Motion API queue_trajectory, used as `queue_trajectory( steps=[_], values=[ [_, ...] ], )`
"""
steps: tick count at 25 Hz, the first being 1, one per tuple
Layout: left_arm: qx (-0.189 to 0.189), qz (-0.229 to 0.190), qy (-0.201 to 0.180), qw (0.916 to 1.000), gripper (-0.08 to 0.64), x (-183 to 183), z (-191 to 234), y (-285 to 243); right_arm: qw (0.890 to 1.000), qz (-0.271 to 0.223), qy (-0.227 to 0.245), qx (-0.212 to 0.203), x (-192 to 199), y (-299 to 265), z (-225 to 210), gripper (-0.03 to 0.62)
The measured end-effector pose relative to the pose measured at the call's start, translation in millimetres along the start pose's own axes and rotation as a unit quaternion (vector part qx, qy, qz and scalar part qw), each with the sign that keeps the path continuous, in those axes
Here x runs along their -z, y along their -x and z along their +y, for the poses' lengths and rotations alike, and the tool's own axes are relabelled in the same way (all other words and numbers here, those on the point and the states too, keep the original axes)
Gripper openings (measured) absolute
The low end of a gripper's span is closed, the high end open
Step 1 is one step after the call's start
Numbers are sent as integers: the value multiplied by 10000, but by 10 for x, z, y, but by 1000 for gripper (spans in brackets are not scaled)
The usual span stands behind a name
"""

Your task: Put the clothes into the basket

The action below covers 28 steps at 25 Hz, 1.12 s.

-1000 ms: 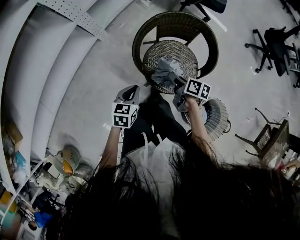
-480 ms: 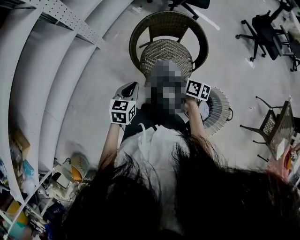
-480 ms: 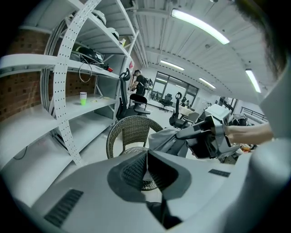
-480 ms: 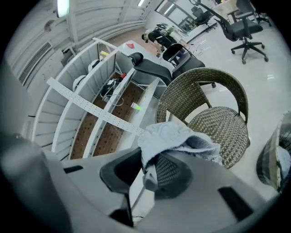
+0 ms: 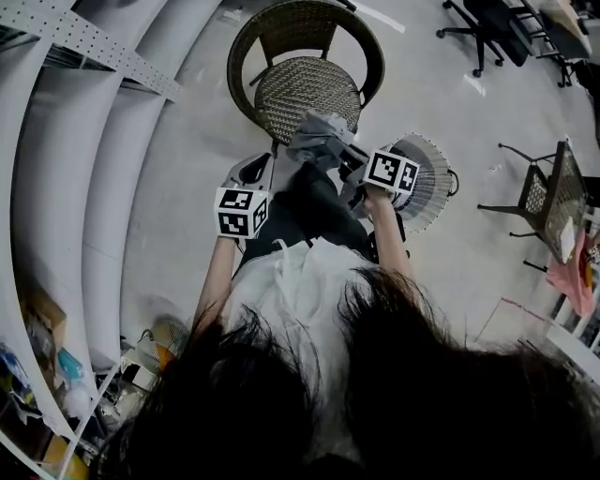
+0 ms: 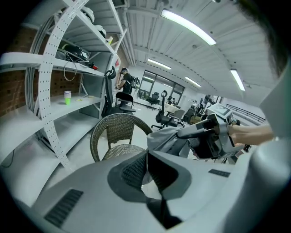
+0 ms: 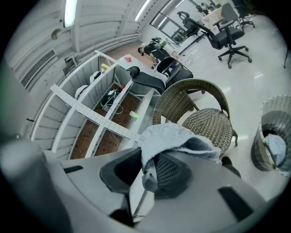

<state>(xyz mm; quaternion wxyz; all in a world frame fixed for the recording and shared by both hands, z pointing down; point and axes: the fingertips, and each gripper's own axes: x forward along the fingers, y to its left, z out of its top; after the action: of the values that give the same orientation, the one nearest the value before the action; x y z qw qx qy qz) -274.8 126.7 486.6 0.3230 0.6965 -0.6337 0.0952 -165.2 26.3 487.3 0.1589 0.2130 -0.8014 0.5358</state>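
The right gripper (image 7: 151, 169) clamps a grey garment (image 7: 175, 136) near the wicker chair (image 7: 205, 119).

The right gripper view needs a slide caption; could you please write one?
Right gripper shut on a grey garment, wicker chair and basket beyond.

Pale glossy floor (image 5: 469, 262); wicker chair (image 5: 307, 86); white metal shelving (image 5: 94, 47) left; office chairs (image 5: 487, 23); ceiling strip lights (image 6: 187, 27)

- Long dark hair (image 5: 375, 394).
- White top (image 5: 300, 291), dark trousers (image 5: 314, 202).
- Pale grey left gripper (image 6: 146, 154) and right gripper (image 7: 148, 166), with dark ribbed fingers (image 6: 135, 170).
- Each carries a black-and-white marker cube (image 5: 242, 212).
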Motion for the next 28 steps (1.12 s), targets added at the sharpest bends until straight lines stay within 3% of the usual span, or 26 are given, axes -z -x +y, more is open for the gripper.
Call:
queue_trajectory(
  steps=[15,28],
  values=[
    [1074,266,-651,9917,21,-102,-1018,-571,9944,-830,-444,488,-115,1021,-560,83],
    [1635,718,-923,9796,21,-50,-2484,-1384,9828,-1337,-1034,750,-359,2289,-1558,83]
  ],
)
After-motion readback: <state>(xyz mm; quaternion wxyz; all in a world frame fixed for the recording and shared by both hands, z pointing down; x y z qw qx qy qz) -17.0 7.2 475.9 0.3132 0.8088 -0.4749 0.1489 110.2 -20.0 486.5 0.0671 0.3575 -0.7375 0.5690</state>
